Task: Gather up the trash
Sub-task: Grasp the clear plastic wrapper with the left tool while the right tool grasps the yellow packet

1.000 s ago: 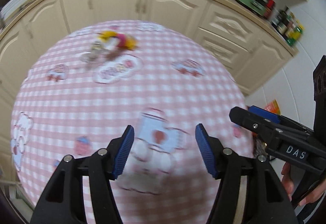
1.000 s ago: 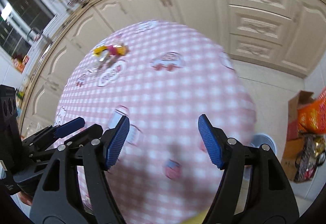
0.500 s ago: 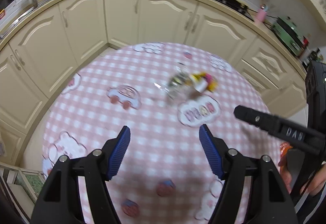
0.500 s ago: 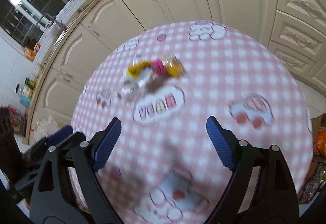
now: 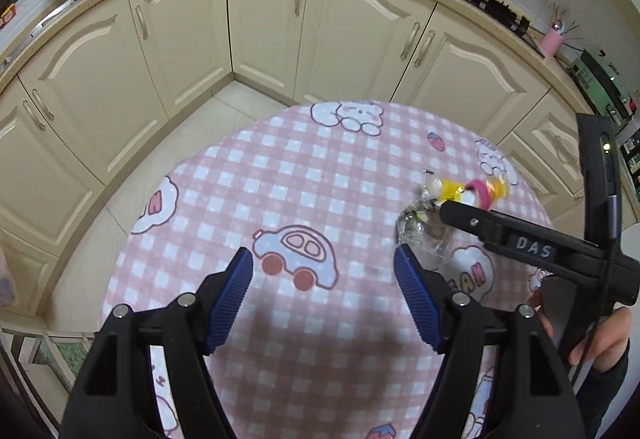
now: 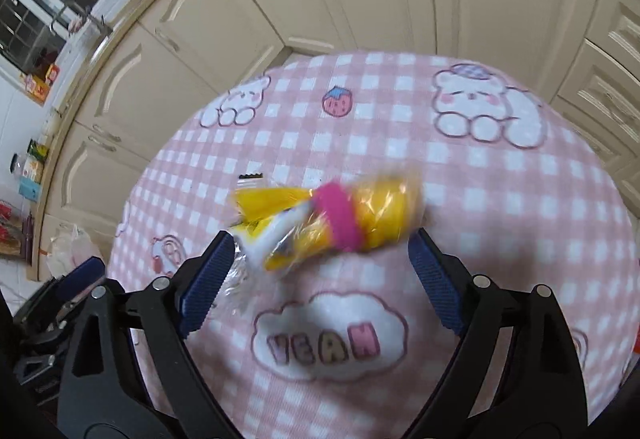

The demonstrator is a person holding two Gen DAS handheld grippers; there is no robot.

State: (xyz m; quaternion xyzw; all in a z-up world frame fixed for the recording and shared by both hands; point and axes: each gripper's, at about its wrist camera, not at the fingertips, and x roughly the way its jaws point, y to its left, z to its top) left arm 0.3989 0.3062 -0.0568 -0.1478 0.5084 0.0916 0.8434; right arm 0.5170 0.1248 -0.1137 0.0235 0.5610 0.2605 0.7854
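A small heap of trash lies on the round table with the pink checked cloth (image 5: 280, 175): a yellow and pink wrapper (image 6: 340, 219) and crumpled clear plastic (image 5: 416, 219) beside it. In the right wrist view my right gripper (image 6: 320, 275) is open, its blue pads on either side of the near edge of the yellow wrapper, and the clear plastic (image 6: 236, 279) lies by the left pad. My left gripper (image 5: 324, 299) is open and empty above the cloth, left of the trash. The right gripper's black body (image 5: 520, 243) covers part of the heap in the left wrist view.
Cream kitchen cabinets (image 5: 272, 19) curve around behind the table, with tiled floor (image 5: 192, 127) between. A countertop with a sink, utensils and a hob runs along the top. The table's far edge (image 6: 380, 57) lies just beyond the trash.
Both grippers have moved forward over the table towards the trash. The right gripper now has the yellow wrapper between its open pads. The left view has swung left.
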